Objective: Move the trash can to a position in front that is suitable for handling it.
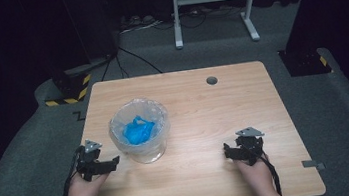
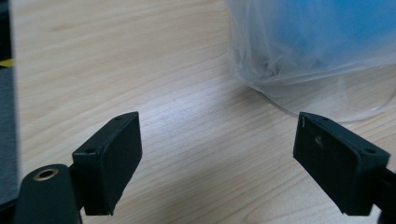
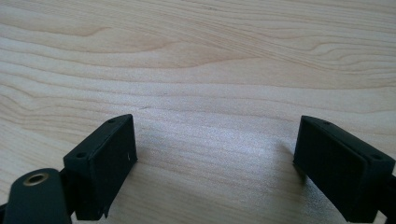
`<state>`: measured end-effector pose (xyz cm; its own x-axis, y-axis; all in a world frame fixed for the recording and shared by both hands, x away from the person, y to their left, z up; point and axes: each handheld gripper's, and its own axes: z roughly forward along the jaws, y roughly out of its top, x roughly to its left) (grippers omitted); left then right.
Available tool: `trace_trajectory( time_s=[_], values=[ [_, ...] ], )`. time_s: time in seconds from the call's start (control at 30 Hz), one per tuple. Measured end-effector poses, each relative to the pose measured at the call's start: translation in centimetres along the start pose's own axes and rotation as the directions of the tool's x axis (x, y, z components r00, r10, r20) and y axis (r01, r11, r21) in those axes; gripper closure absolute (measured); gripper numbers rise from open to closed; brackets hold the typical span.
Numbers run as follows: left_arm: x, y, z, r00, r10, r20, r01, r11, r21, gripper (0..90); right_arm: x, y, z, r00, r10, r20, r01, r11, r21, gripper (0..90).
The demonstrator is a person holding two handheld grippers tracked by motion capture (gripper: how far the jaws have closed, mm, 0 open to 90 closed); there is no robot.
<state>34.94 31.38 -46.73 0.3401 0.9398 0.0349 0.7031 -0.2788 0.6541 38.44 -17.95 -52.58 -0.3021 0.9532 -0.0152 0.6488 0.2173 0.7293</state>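
While both hands rest near the table's [image 1: 242, 94] front edge, left gripper [image 1: 101, 166] sits just beside the clear bag-lined container [image 1: 140, 131], jaws spread wide, nothing held. Blue bag [image 1: 139, 131] lies inside. Right gripper [image 1: 239, 151] well apart, jaws also spread, nothing held.

Left gripper view: clear bin [image 2: 322, 100] cut off by top and right edges, blue contents [image 2: 336, 28] blurred behind the liner bag [image 2: 261, 51]. High view: blue item [image 1: 138, 130] too small to identify.
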Motion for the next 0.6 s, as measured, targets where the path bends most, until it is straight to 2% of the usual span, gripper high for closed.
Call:
trace_trajectory(
  time_s=[0.23,0.37,0.4,0.5,0.6],
  values=[
    [0.5,0.8,-2.4,0.9987,-0.043,0.029,0.045,0.9964,-0.073,21.3,0.2,0.0,0.0,0.9999,0.009,0.006,-0.009,1.000,0.001,12.8],
    [0.5,1.1,-3.6,0.9966,-0.064,0.051,0.072,0.9852,-0.155,23.6,0.1,0.0,0.0,1.0000,0.003,0.000,-0.003,1.000,0.000,12.8],
    [0.5,1.2,-3.9,0.9978,-0.053,0.041,0.059,0.9839,-0.168,24.2,0.1,0.0,0.0,1.0000,0.004,-0.002,-0.004,1.000,0.001,12.8],
    [0.5,1.4,-4.6,0.9967,-0.053,0.062,0.065,0.9748,-0.213,25.5,0.0,0.1,0.0,1.0000,-0.001,-0.009,0.001,1.000,0.002,12.8],
    [0.5,1.6,-5.2,0.9938,-0.072,0.085,0.091,0.9641,-0.250,26.8,0.0,0.1,0.1,0.9999,-0.004,-0.011,0.004,1.000,0.003,12.8]
  ],
)
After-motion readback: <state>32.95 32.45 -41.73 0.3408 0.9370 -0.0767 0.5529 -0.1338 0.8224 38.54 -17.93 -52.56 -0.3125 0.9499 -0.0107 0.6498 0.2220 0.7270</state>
